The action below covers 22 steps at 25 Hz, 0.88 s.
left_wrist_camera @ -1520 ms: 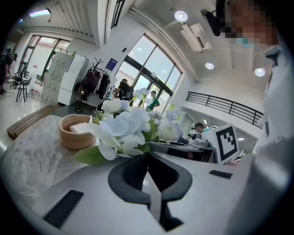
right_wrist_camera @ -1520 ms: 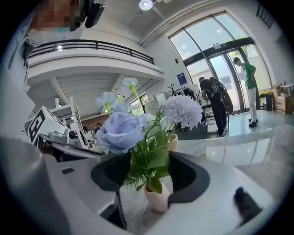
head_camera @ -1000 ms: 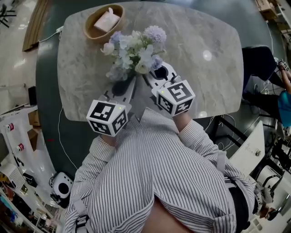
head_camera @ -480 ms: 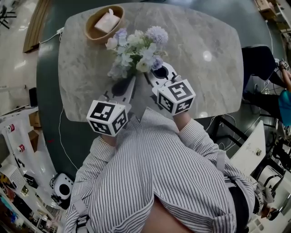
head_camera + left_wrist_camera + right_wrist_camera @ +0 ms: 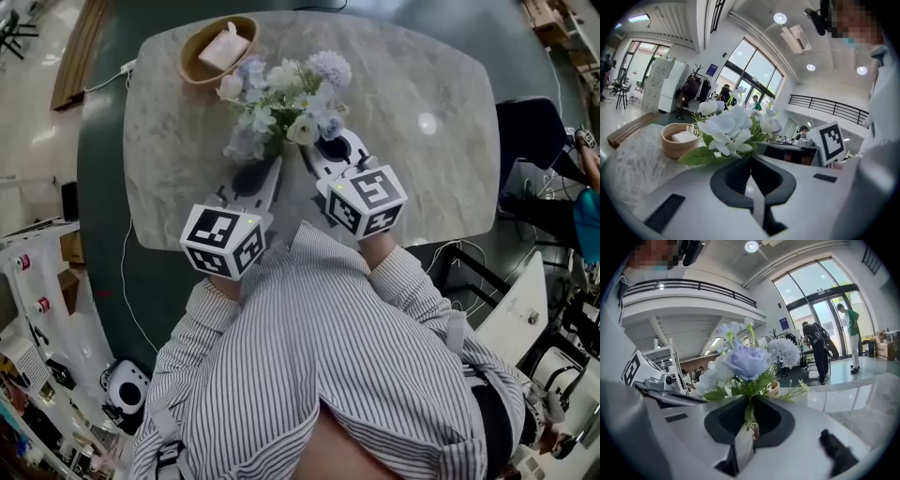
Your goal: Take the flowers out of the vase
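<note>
A bunch of pale blue, white and lilac flowers stands over the marble table, right in front of both grippers. My right gripper has its jaws closing, and the green stems are pinched in the narrow seam between them, with the blooms just above. My left gripper is beside it at the left. Its jaws meet in a thin seam with nothing visible between them, and the flowers rise just beyond. The vase is hidden under the flowers and grippers.
A round wooden bowl with a white block in it sits at the table's far left, also in the left gripper view. A seated person is off the table's right end. Dark floor surrounds the table.
The bunch of flowers has shifted slightly away from me and to the right in the head view. Both grippers stay nearly where they were.
</note>
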Motion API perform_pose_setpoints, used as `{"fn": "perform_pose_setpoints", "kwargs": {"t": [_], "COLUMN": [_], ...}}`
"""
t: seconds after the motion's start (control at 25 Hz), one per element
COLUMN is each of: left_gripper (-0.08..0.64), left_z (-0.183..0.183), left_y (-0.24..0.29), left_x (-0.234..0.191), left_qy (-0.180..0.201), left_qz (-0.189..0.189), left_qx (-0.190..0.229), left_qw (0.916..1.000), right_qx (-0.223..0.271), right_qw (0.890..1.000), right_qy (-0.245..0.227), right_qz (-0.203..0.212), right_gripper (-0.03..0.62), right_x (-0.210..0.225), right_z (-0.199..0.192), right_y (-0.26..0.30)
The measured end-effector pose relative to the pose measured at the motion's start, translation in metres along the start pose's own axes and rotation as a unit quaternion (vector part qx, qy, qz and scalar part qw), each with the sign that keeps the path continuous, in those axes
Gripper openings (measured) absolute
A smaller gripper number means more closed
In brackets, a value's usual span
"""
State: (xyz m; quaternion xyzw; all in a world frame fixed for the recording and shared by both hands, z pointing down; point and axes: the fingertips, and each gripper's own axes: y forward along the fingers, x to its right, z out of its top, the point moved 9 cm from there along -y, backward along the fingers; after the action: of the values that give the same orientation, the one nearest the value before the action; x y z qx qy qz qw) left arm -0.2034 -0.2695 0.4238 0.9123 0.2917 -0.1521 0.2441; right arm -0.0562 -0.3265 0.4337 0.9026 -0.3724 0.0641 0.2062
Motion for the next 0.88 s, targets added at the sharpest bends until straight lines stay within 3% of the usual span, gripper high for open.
{"fn": "perform_pose_setpoints", "kwargs": {"t": [0.64, 0.88], "left_gripper": [0.012, 0.012], "left_z": [0.012, 0.03], "left_y": [-0.016, -0.008], "left_x": [0.024, 0.047], "left_qy": [0.024, 0.038], "left_qz": [0.002, -0.002], "left_qx": [0.047, 0.07], "left_qw": [0.9986, 0.9968], "right_qx": [0.047, 0.074], "right_qw": [0.999, 0.997], "right_qy": [-0.015, -0.02], "right_qz": [0.001, 0.004], "right_gripper": [0.04, 0.04], "right_x": [-0.002, 0.013], "right_z": [0.027, 0.053], "right_y": [-0.025, -0.047]}}
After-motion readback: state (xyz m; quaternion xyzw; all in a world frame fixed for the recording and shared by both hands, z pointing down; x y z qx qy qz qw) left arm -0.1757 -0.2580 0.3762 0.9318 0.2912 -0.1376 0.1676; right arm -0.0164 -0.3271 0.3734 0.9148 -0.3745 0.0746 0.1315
